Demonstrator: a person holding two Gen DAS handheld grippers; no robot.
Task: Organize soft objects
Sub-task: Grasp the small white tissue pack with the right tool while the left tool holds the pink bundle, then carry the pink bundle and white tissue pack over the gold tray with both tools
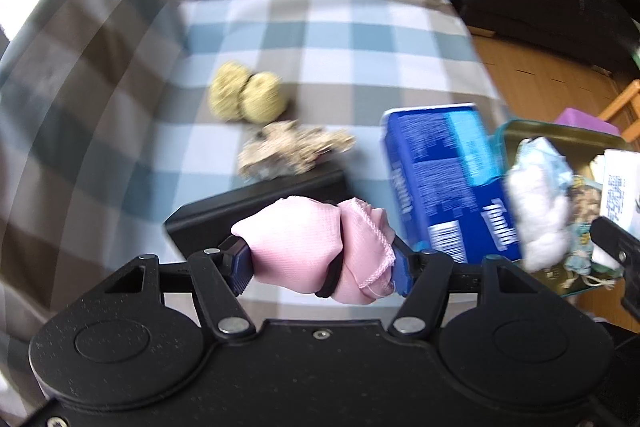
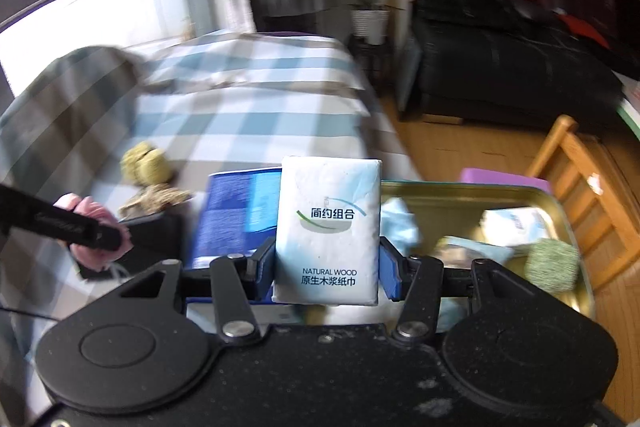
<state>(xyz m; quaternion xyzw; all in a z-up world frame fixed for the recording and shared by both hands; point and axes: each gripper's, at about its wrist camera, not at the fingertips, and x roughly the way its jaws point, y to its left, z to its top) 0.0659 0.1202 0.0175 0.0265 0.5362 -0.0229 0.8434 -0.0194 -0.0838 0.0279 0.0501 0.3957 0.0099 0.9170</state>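
Note:
My left gripper [image 1: 322, 259] is shut on a pink cloth bundle [image 1: 316, 247] tied with a black band, held above the checked bed. My right gripper [image 2: 326, 267] is shut on a white tissue pack [image 2: 328, 227], held upright just left of the gold metal tin [image 2: 560, 203]. The tin holds several soft items: a white and blue cloth [image 1: 540, 195], a green scrubber [image 2: 552, 265] and a tissue pack [image 2: 516, 221]. On the bed lie two yellow-green yarn balls [image 1: 248, 97] and a beige crumpled cloth [image 1: 292, 147]. The pink bundle also shows in the right wrist view [image 2: 100, 223].
A blue package [image 1: 448, 179] stands between the bed items and the tin. A black flat object [image 1: 256, 211] lies on the bedspread [image 1: 320, 27] under my left gripper. A wooden chair [image 2: 580, 187], a purple item [image 2: 504, 181] and a dark sofa [image 2: 500, 67] are to the right.

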